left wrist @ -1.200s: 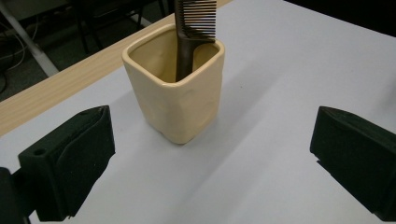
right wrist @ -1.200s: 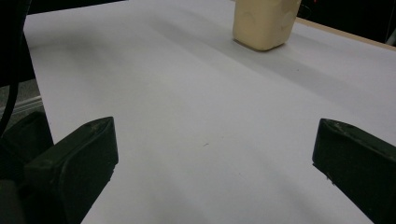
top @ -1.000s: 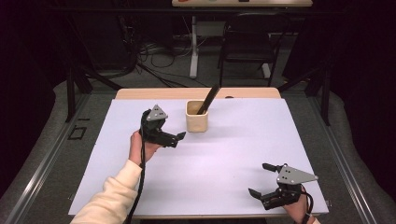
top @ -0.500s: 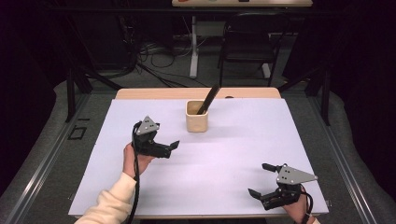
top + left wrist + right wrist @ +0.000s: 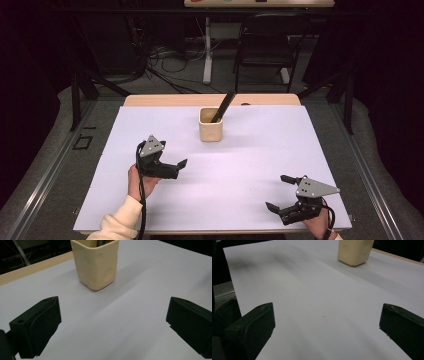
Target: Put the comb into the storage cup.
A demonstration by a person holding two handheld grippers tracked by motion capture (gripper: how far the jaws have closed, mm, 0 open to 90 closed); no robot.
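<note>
Cup [image 5: 211, 125] stands upright near the far edge of our white worktop [image 5: 250, 165], a dark stick [image 5: 223, 106] leaning inside. Our left tool [image 5: 179, 167] faces it, jaws wide and empty; our right tool [image 5: 278, 192] rests near the front corner, likewise wide and empty, well apart.

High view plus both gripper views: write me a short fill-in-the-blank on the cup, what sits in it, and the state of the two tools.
1. The cream cup stands on the white sheet and holds one dark ____ that leans toward the right.
2. The left tool has its jaws ____, with nothing between them.
3. The right tool is held near the sheet's ____ right corner.
4. Of the two tools, the ____ one is closer to the cup.

Missing words: stick; open; near; left
</note>
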